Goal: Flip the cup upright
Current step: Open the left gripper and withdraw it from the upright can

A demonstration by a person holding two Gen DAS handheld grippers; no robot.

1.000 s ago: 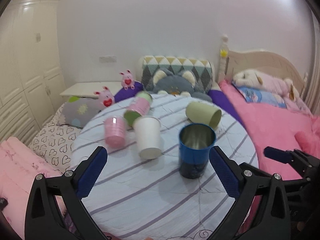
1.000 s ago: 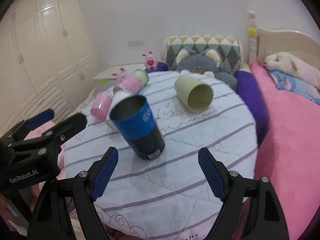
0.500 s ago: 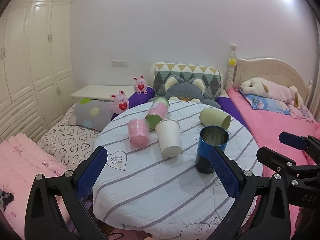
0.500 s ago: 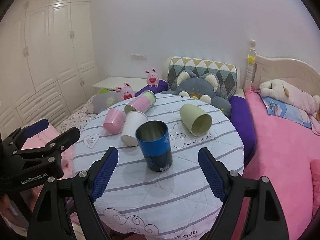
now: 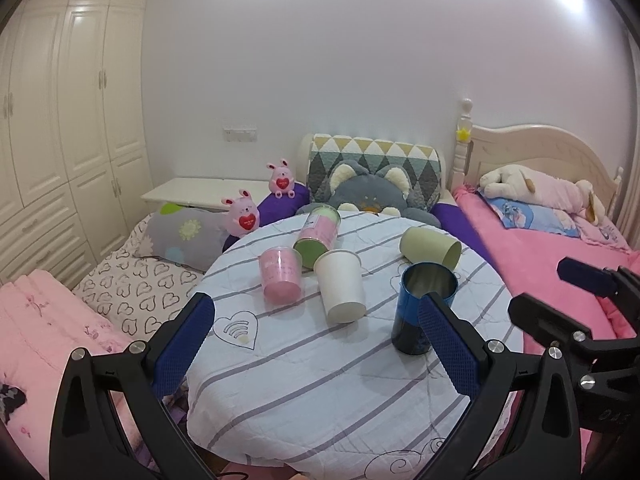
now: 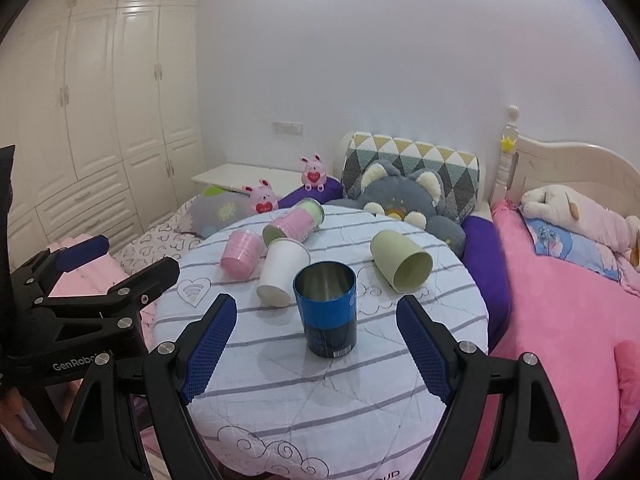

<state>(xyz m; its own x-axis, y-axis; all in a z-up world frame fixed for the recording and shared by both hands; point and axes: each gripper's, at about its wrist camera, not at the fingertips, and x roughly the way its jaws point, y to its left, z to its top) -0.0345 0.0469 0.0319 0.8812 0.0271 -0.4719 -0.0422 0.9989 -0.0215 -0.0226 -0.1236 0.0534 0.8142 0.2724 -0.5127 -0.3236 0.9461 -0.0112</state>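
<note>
Blue mesh pads frame both views: my right gripper (image 6: 316, 344) is spread wide with nothing between its pads, and my left gripper (image 5: 316, 344) is likewise wide apart and empty, both hanging off the near edge of the round table (image 6: 320, 420). In the right view, the blue metal cup (image 6: 326, 314) stands mouth up just past my pads at about 12 o'clock, on the quilted cloth (image 6: 360, 392), so that one looks done to me. The risk I see is that soft cloth: a nudge from either pad on a careless reach could tip the blue metal cup again or roll it toward the edge. Beyond it at 11 o'clock the white cup (image 6: 282, 272) lies on its side; I judge a grab there could shove it into the pink cup (image 6: 242, 253) touching the pink-and-green canister (image 6: 296, 222). At 1 o'clock the green cup (image 6: 400, 266) lies with its mouth toward me. The right view shows the blue cup whole; in the left view my right-hand pad hides part of it. The left view alone shows my other gripper's side out at 3 o'clock over the pink bed (image 5: 560, 248).
</note>
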